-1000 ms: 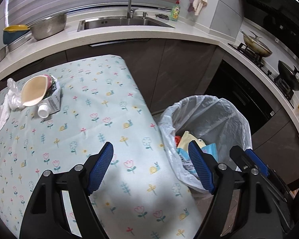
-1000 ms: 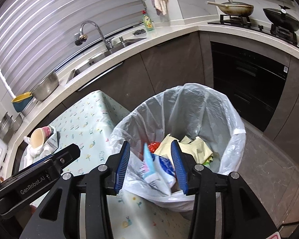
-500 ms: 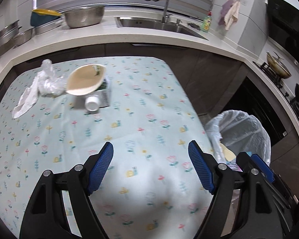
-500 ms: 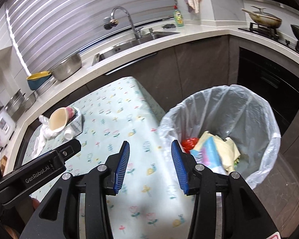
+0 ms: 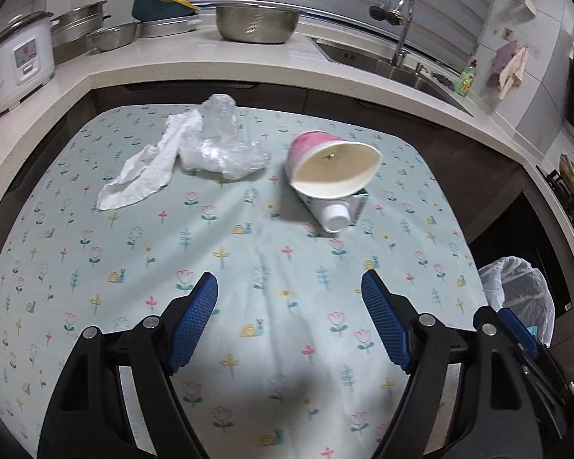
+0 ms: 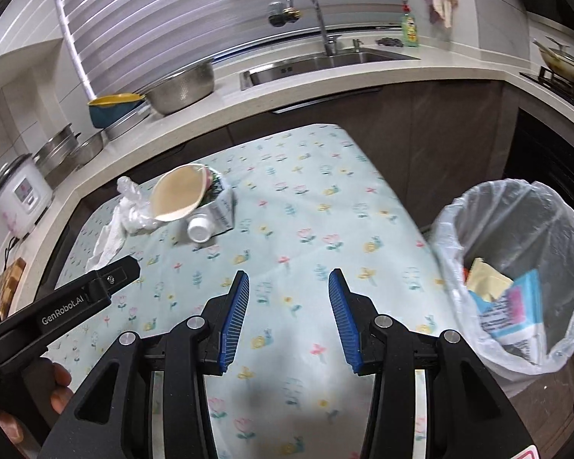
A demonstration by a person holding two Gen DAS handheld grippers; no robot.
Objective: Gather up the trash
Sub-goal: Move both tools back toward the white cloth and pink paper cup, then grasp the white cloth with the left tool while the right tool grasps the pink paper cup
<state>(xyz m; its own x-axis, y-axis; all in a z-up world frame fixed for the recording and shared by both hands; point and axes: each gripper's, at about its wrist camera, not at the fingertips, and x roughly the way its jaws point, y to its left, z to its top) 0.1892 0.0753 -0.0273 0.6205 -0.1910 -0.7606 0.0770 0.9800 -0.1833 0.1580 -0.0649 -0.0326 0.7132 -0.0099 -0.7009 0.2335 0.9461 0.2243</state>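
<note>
Tissue (image 5: 141, 176), wrap (image 5: 222, 145) far left on counter (image 5: 248, 344) | cup (image 5: 333, 168) atop carton (image 5: 340, 210) mid-counter | my left tool (image 5: 289, 321), right tool (image 6: 287, 317) both spread, empty | bin (image 6: 516, 267) right | I'd straddle the cup rim squarely, closing gently.

Left gripper (image 5: 289, 317): black moulded linkage arms, triangular cut-outs in the lower links, silver round pivot screws at the joints. Blue pads (image 5: 193, 321) with fine cross-hatched mesh texture on the inner faces. Seen from the right wrist view as a long black bar printed "GenRobot.AI" in white, one small screw near its tip.

Right gripper (image 6: 289, 319): same black arms, silver pivot screws, triangular cut-outs. Blue pads (image 6: 233, 317) ribbed with fine horizontal ridges. Red-and-white label at lower right corner of body.

Left hand (image 6: 55, 386): bare skin, fingers only partly visible.
</note>
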